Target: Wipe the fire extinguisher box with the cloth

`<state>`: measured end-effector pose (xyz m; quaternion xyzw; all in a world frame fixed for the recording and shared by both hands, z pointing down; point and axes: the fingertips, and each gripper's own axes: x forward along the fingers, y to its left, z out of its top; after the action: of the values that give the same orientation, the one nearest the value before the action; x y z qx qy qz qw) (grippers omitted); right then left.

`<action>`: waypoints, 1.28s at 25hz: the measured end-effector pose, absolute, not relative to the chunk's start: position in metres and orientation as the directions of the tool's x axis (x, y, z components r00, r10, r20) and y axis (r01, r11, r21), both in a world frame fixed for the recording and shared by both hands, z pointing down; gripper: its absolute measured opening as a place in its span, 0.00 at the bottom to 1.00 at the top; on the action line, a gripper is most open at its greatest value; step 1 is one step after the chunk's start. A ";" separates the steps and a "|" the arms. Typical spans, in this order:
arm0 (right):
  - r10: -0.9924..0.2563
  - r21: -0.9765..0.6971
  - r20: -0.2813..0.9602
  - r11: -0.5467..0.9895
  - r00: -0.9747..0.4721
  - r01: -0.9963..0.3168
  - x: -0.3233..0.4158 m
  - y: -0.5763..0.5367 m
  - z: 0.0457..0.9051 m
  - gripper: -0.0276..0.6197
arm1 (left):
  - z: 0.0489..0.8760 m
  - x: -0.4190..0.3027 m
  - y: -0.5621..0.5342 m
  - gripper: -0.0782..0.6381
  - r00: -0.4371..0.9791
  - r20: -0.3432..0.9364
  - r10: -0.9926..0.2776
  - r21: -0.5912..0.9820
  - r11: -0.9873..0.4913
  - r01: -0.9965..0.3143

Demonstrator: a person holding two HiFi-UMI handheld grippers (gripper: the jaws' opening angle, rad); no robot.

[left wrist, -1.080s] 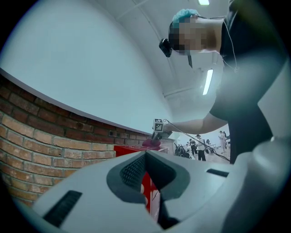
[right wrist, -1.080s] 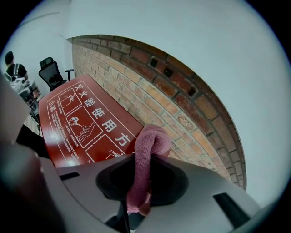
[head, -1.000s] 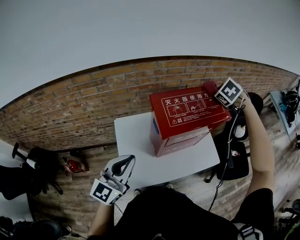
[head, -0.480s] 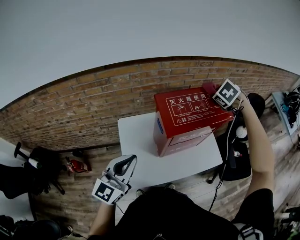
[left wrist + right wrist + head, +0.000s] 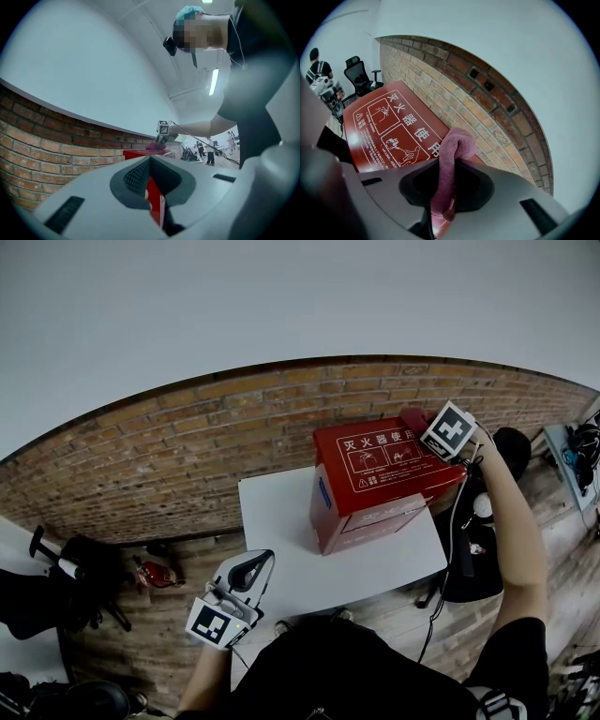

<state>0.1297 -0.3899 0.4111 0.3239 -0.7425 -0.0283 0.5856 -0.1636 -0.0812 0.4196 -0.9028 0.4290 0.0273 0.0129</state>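
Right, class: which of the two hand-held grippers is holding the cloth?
The right hand-held gripper: its jaws are clamped on the pink cloth over the red fire extinguisher box. The left hand-held gripper is shut on nothing.

The worktop (image 5: 281,540) is viewed steeply from overhead, and the fire extinguisher box (image 5: 375,474) (image 5: 153,199) (image 5: 389,131) is shared by all views: low and distant in the left gripper view, close over its top in the right.

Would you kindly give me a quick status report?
Right gripper shut on pink cloth, at red box top, wall-side edge. Left gripper shut, empty, off the table near corner. Nothing blocking the top.
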 end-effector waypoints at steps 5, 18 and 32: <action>-0.501 0.408 0.858 0.801 -0.116 -0.438 0.118 -0.383 0.409 0.16 | 0.413 -0.167 -0.082 0.17 0.621 -0.085 -0.779 0.011 -0.624 -0.781; -0.465 0.373 0.871 0.835 -0.158 -0.405 0.082 -0.357 0.408 0.16 | 0.415 -0.171 -0.064 0.17 0.626 -0.079 -0.776 -0.001 -0.628 -0.779; -0.461 0.377 0.874 0.843 -0.153 -0.384 0.053 -0.350 0.410 0.16 | 0.415 -0.187 -0.043 0.17 0.593 -0.105 -0.798 0.019 -0.598 -0.801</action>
<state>0.0534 -0.3496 0.4098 0.2783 -0.7585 -0.0326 0.5884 -0.1873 -0.0425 0.4151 -0.8923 0.4482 0.0514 0.0149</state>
